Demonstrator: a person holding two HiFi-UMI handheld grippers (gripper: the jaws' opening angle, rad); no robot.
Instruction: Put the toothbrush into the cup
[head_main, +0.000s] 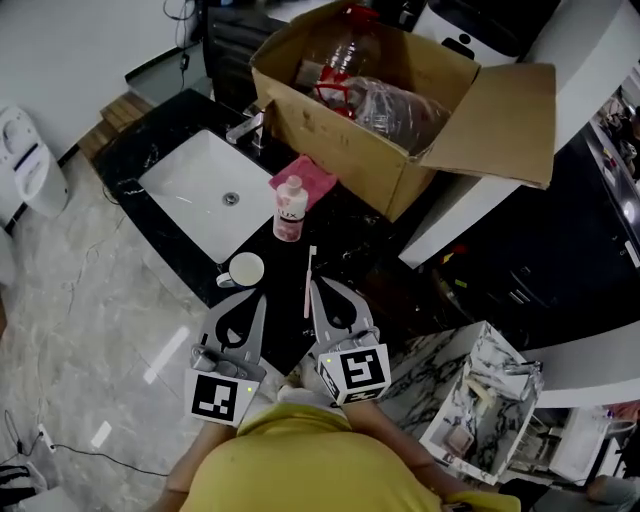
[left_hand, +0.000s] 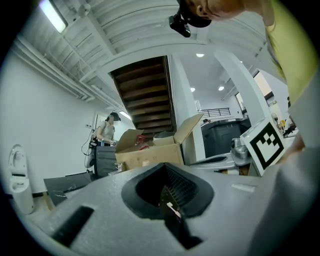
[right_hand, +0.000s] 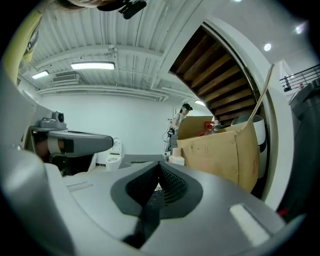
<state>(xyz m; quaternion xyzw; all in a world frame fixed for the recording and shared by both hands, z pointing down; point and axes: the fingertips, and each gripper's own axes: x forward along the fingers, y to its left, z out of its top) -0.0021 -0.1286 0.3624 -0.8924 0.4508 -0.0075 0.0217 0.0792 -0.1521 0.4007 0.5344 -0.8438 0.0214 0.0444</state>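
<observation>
A white cup stands near the front edge of the black counter, in front of the sink. A thin pale-pink toothbrush lies flat on the counter just right of the cup. In the head view my left gripper is shut with nothing in it, its tip just below and right of the cup. Also shut and empty, my right gripper has its tip right beside the toothbrush, and I cannot tell if they touch. Both gripper views show closed jaws, left gripper and right gripper, pointing level.
A white sink with a faucet is set in the counter. Behind the cup stand a pink-and-white bottle and a pink cloth. A large open cardboard box fills the back. A marbled rack stands at the lower right.
</observation>
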